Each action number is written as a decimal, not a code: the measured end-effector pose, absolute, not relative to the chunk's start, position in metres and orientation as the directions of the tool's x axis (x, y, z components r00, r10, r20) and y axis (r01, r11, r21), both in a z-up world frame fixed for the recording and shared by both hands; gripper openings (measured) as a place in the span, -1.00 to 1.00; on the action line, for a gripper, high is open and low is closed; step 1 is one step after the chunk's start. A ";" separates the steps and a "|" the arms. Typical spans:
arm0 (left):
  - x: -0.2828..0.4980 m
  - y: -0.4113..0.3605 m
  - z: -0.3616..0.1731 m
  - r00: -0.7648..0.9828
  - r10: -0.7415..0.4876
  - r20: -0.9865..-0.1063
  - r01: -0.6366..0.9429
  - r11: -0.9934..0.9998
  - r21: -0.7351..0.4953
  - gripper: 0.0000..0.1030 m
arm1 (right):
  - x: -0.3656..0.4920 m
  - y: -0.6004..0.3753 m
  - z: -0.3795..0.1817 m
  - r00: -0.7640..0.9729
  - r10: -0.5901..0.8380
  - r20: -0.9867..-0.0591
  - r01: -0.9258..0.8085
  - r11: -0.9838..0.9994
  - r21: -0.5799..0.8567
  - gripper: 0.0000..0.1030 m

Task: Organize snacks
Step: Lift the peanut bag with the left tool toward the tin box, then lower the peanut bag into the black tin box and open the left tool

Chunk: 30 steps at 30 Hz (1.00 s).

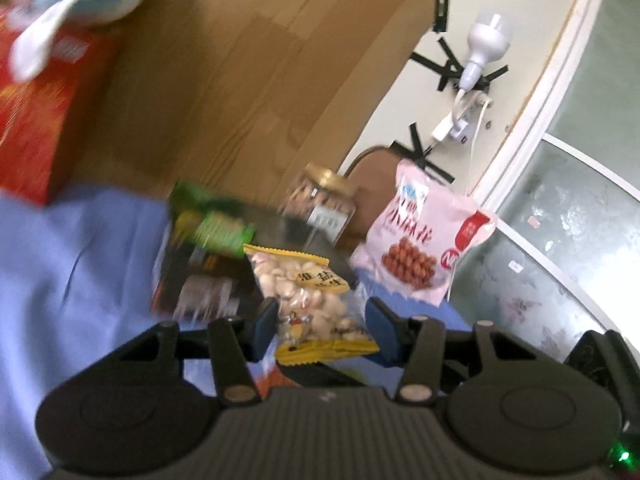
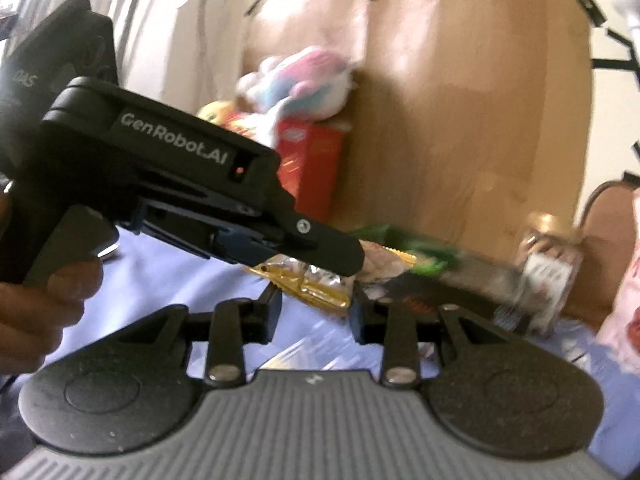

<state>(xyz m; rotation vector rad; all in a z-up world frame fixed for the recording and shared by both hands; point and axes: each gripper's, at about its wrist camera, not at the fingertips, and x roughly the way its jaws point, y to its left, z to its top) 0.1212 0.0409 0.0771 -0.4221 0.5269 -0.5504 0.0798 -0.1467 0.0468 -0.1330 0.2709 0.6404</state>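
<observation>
Meanwhile the left gripper jaws clench a clear yellow-edged packet of pale nuts; the right gripper jaws gape just behind it, holding nothing.

Snack count on the counter

One yellow nut packet, one pink snack bag, one green packet, one gold-lidded jar, one dark box, one red box, one plush toy, two tongs.
</observation>
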 end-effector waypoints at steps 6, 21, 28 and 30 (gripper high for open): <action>0.198 0.007 0.076 0.735 -0.548 -0.399 0.357 0.813 -0.460 0.15 | 0.157 -0.160 0.047 0.832 0.435 -0.345 -0.478 0.877 -0.044 -0.16; 0.130 0.042 0.042 0.681 -0.595 -0.427 0.295 0.756 -0.584 0.10 | 0.117 -0.222 0.021 0.785 0.424 -0.451 -0.380 0.905 0.191 -0.06; 0.101 0.040 0.011 0.613 -0.621 -0.488 0.247 0.737 -0.629 0.10 | 0.120 -0.278 0.001 0.690 0.476 -0.546 -0.199 0.850 0.488 -0.07; 0.098 0.039 0.004 0.600 -0.626 -0.499 0.240 0.735 -0.634 0.10 | 0.117 -0.283 -0.006 0.682 0.460 -0.569 -0.159 0.852 0.499 -0.04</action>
